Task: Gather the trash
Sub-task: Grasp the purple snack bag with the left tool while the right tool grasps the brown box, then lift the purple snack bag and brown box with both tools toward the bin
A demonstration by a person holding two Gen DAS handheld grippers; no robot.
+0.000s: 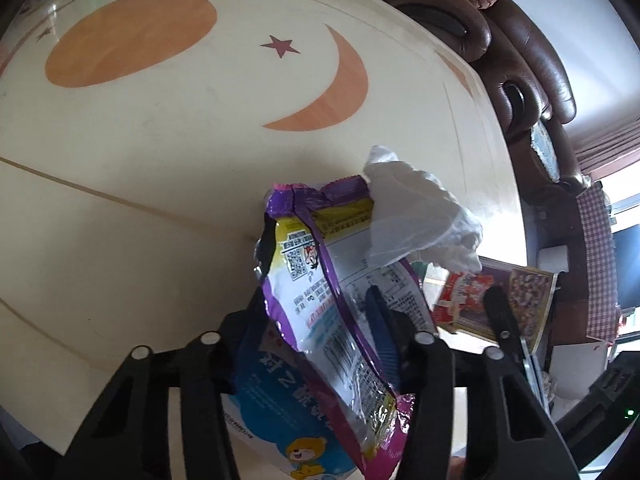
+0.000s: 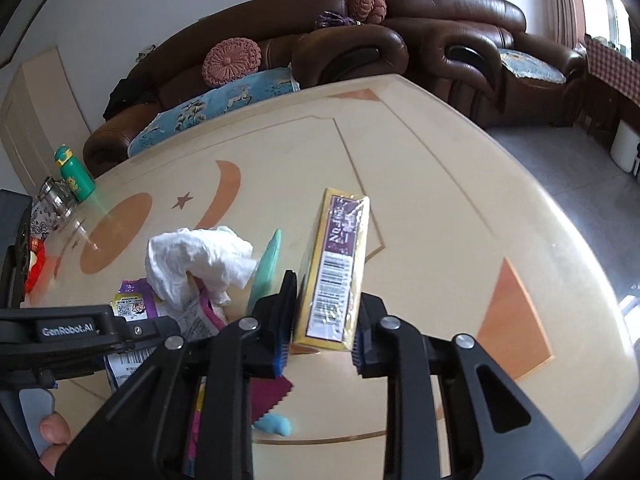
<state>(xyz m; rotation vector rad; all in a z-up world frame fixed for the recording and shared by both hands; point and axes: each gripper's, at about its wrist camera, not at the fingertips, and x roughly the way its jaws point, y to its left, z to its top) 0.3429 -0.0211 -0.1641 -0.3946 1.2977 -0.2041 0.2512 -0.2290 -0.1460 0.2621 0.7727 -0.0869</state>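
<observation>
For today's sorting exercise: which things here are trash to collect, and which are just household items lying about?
Trash:
- purple snack wrapper
- crumpled tissue
- yellow box
- blue packet

Lying about:
- green bottle
- glass jar
- sofa
- round cushion

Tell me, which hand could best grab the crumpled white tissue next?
Probably the left: the crumpled white tissue lies just ahead of the left fingers, on the purple foil wrapper they pinch. For the right fingers, shut on the yellow cardboard box, it sits off sideways. Both are full.

Black jaws, blue ribbed pads [image 2: 280, 350]
</observation>
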